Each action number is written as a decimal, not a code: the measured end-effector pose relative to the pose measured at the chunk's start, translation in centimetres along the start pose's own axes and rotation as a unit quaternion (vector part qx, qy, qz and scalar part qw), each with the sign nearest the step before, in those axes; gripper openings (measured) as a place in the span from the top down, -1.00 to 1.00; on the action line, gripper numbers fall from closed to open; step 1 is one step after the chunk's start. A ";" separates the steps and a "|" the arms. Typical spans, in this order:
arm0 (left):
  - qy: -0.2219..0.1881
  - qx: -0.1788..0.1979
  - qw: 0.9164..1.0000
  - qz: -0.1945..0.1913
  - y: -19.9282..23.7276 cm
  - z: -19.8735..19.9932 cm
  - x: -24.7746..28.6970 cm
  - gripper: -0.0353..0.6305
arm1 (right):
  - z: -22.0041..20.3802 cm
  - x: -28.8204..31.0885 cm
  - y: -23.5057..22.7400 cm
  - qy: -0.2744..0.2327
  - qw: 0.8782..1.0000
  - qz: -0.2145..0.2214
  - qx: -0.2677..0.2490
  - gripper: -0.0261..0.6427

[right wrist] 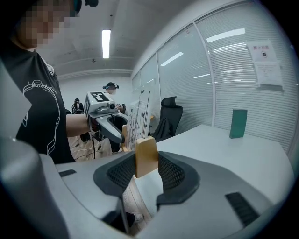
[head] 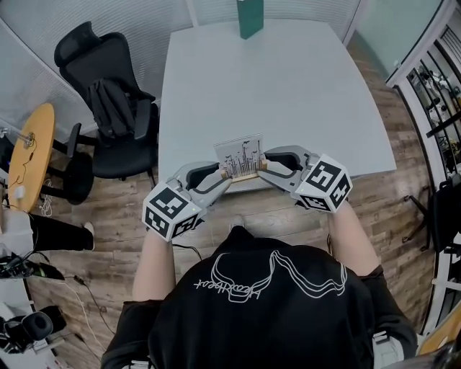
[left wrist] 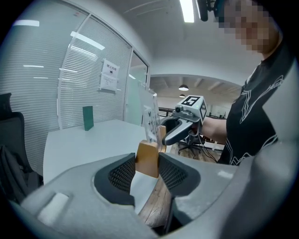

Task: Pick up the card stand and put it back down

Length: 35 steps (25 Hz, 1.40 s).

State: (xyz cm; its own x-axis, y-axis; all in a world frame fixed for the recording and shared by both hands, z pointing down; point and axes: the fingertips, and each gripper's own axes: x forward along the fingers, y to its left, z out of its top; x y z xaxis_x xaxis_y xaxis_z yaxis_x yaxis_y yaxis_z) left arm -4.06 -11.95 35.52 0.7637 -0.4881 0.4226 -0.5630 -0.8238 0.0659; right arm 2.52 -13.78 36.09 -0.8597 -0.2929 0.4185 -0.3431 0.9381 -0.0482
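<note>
wooden and stiff, the base of the card stand [head: 240, 160] should handle light but a little top-heavy under its clear panel printed with dark line drawings, so we hold it by both ends: the left gripper [left wrist: 147, 172] pinches one end of the base and the right gripper [right wrist: 147, 172] the other. the stand is over the near edge of the white table [head: 288, 94], seemingly lifted just clear, though we cannot be sure.

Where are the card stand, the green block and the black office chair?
card stand [head: 240, 158], head view, on the printed card.
green block [head: 250, 18], head view, on its front face.
black office chair [head: 126, 155], head view, on its seat.
</note>
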 end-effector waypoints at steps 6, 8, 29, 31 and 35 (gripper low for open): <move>0.032 0.008 0.999 -0.004 5.4 -0.7 3.1 0.40 | -0.5 3.4 -5.0 0.024 1.000 -0.011 -0.006 0.46; 0.047 0.017 0.999 -0.004 7.2 -1.3 4.2 0.40 | -0.9 4.8 -6.6 0.034 0.999 -0.016 -0.008 0.46; 0.103 0.033 0.993 -0.051 17.5 -9.3 14.1 0.40 | -9.5 13.7 -16.9 0.094 0.995 -0.023 0.014 0.45; 0.108 0.040 0.992 -0.054 17.8 -9.9 14.9 0.40 | -10.4 14.1 -17.3 0.101 0.994 -0.025 0.016 0.45; 0.123 0.055 0.989 -0.056 18.0 -11.0 15.9 0.40 | -12.0 14.7 -17.7 0.117 0.993 -0.026 0.015 0.45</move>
State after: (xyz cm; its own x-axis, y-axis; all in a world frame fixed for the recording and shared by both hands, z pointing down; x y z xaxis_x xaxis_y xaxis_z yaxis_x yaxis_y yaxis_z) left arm -5.54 -31.36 53.41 0.7120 -0.3175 0.6263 -0.4302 -0.9022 0.0317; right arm 0.53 -32.41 53.99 -0.7305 -0.2874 0.6195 -0.3992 0.9157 -0.0459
